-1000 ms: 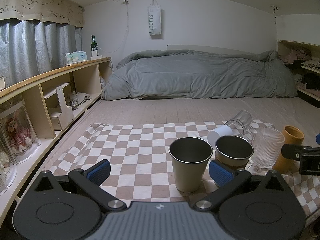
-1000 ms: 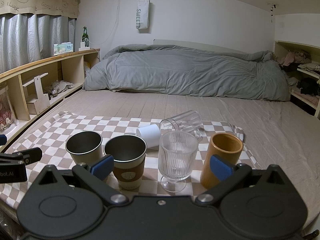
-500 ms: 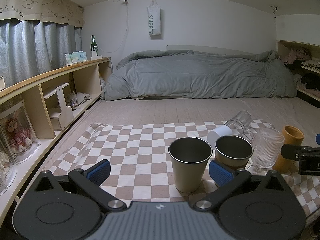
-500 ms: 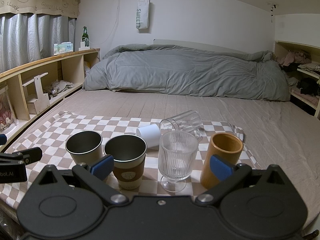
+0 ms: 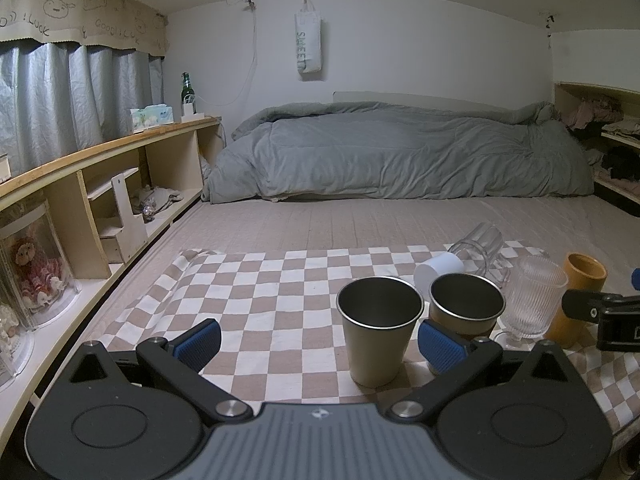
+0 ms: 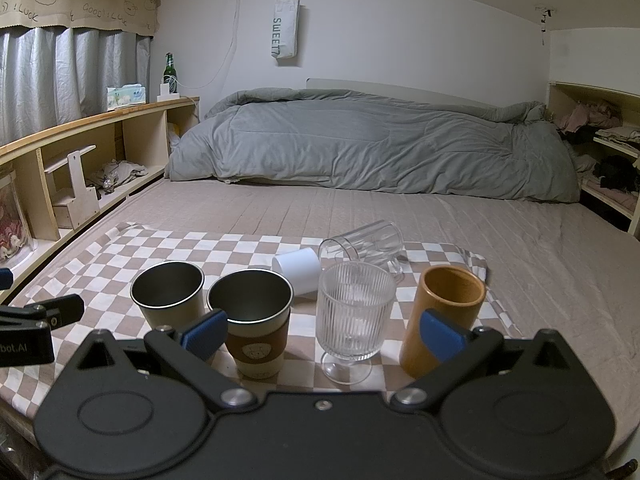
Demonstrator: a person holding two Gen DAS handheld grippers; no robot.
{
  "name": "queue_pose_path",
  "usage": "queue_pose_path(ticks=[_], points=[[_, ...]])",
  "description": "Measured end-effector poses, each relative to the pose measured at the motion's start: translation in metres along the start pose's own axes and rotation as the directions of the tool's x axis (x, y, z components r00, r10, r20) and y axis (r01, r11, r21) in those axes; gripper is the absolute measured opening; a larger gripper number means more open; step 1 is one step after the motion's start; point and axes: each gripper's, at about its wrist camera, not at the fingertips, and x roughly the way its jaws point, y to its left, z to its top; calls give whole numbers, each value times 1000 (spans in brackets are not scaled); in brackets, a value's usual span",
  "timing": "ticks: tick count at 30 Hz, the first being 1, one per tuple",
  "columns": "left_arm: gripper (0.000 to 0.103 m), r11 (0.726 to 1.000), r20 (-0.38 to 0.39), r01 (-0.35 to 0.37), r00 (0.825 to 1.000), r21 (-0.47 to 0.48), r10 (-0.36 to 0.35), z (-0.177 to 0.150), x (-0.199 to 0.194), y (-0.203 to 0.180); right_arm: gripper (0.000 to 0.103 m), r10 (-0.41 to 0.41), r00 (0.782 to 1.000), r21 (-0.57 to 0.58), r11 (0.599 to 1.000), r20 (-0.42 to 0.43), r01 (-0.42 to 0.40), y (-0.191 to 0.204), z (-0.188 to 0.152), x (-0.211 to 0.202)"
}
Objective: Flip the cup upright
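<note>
Left gripper (image 5: 318, 342): jaws wide apart, holding nothing.
Right gripper (image 6: 322, 330): jaws wide apart, empty.
White cup (image 6: 298, 270): lying on its side on the checkered cloth (image 6: 120, 248), behind the upright row.
Clear glass mug (image 6: 366, 242): also tipped over, just beside the white cup.
Upright row: steel cup (image 6: 168, 294), sleeved cup (image 6: 254, 326), ribbed goblet (image 6: 354, 312), amber tumbler (image 6: 444, 316).

Brushed-metal cups (image 6: 168, 294) and clear ribbed glass (image 6: 354, 308) stand on a matt checked cloth (image 6: 120, 248), beside a smooth wooden-looking tumbler (image 6: 444, 316).
</note>
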Motion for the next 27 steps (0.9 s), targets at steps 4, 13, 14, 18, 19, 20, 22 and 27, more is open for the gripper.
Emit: queue_pose_path(ticks=[4,13,14,18,19,20,22,27], points=[[103,1000,12,22,1000,13,-22,6,-3,0,103,-1,1000,5,1000,2,1,0,0,1],[103,992,44,128,991,16,-129,31,9,-3,103,6,1000,11,1000,24,-6,2,3,0],[103,990,54,135,989,27,-137,37,12,-4,103,7,1000,10,1000,26,-8,2,3,1],[103,981,69,173,982,86,-179,60,33,-7,103,14,999,15,1000,40,-14,1,6,3],[103,978,61,185,980,92,-191,65,39,-7,103,14,999,17,1000,41,-15,1,7,5],[103,975,48,200,978,98,-205,71,46,-8,103,16,999,19,1000,41,-16,1,8,6],[103,962,12,248,968,112,-251,80,61,-10,103,20,999,27,999,40,-21,0,10,10],[103,929,-71,325,946,177,-318,106,105,-18,103,31,998,51,998,49,-33,-4,14,19]])
